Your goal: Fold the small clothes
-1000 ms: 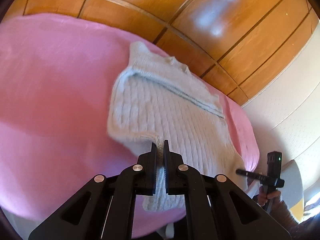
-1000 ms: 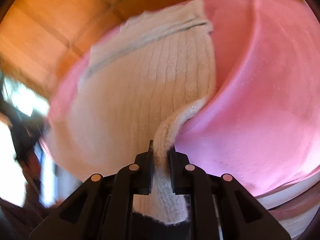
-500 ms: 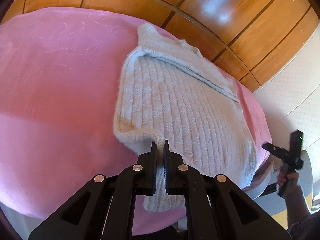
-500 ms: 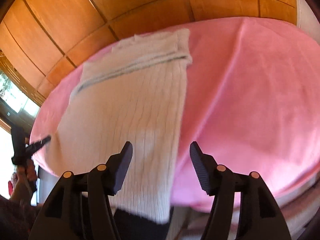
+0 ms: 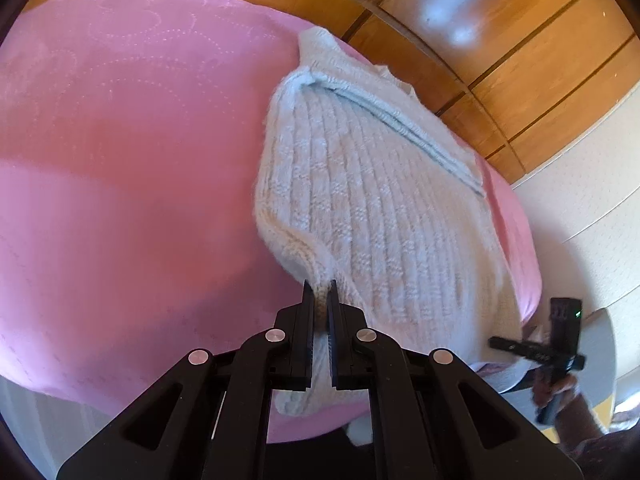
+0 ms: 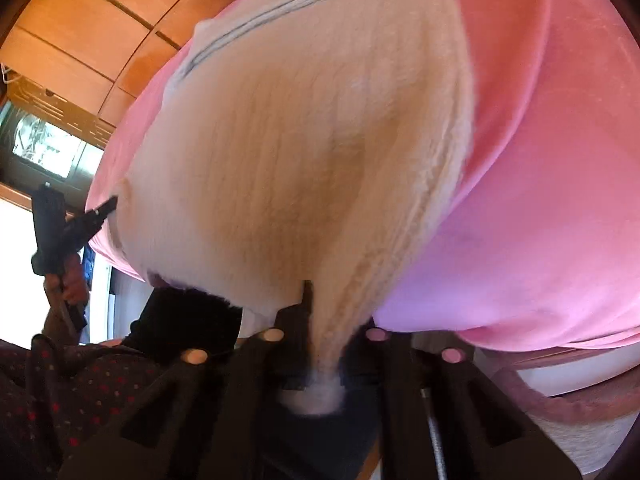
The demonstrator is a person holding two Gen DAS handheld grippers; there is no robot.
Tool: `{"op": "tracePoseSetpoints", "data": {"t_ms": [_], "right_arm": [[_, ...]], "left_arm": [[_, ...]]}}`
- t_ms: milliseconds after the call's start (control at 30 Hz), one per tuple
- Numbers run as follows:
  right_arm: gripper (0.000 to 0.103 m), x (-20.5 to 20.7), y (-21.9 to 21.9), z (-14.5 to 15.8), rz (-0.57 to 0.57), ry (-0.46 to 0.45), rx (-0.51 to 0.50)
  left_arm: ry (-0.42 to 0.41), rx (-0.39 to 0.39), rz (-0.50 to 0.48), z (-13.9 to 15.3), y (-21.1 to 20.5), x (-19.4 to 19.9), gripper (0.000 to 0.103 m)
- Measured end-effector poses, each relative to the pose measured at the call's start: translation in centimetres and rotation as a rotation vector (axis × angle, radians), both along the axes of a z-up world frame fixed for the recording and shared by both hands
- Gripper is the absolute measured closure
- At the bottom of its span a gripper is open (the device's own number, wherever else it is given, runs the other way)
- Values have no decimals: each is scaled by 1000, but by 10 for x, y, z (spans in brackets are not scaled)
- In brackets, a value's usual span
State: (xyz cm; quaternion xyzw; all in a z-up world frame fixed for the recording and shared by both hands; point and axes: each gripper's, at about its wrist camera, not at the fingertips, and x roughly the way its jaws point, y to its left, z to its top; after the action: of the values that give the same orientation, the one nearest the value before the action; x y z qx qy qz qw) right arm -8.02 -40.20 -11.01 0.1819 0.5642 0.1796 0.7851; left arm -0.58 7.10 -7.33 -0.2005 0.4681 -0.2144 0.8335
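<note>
Sweater (image 5: 384, 216) on pink blanket (image 5: 120, 160), left claw (image 5: 319, 292) clenched on hem corner, right claw (image 6: 326, 308) closing on other corner

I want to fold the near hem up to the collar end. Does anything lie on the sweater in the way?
Nothing visible does. The sweater lies bare on the pink cover, and both tongs already pinch its near hem.

Pinched in my left claw (image 5: 319, 292) is a sweater (image 5: 384, 216) of thick, fuzzy cream knit, ribbed and rough. Under it lies a pink cover (image 5: 120, 160), soft matt cloth with faint stitched swirls. My claw arms are matt black plastic with small shiny metal pins. Beyond them, the wooden panels (image 5: 500, 20) look glossy and smooth.
</note>
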Motion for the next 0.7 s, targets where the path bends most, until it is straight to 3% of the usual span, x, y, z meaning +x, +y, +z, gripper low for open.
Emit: {"op": "tracePoseSetpoints", "data": {"t_ms": [133,267,367,533,600,633,667,700], "right_arm": [[95,17,-12,49,-12,-141,150],[96,51,-29,84,-64,-258,212],[96,92,-41,84,-130,-272,196],[94,142,-57,62,-205,-215,168],[79,152,-71,55,-241,-194,175],[41,154,-77,54,-257,-190,206],[14,152,-84,56,-286,-203,234],[13,149,-90,60,-301,-219,249]], "left_arm": [[-43,-64,-18,23,0,9,98],[-127,-97,-33,52,-8,41,98],[-163,-97,-27,65,-18,75,98],[-102,-89,28,59,-26,145,98],[-62,-74,67,51,-26,172,98],[-34,-86,83,47,-24,182,97],[-19,-103,98,43,-20,191,85],[-20,-99,127,41,-16,193,64]]}}
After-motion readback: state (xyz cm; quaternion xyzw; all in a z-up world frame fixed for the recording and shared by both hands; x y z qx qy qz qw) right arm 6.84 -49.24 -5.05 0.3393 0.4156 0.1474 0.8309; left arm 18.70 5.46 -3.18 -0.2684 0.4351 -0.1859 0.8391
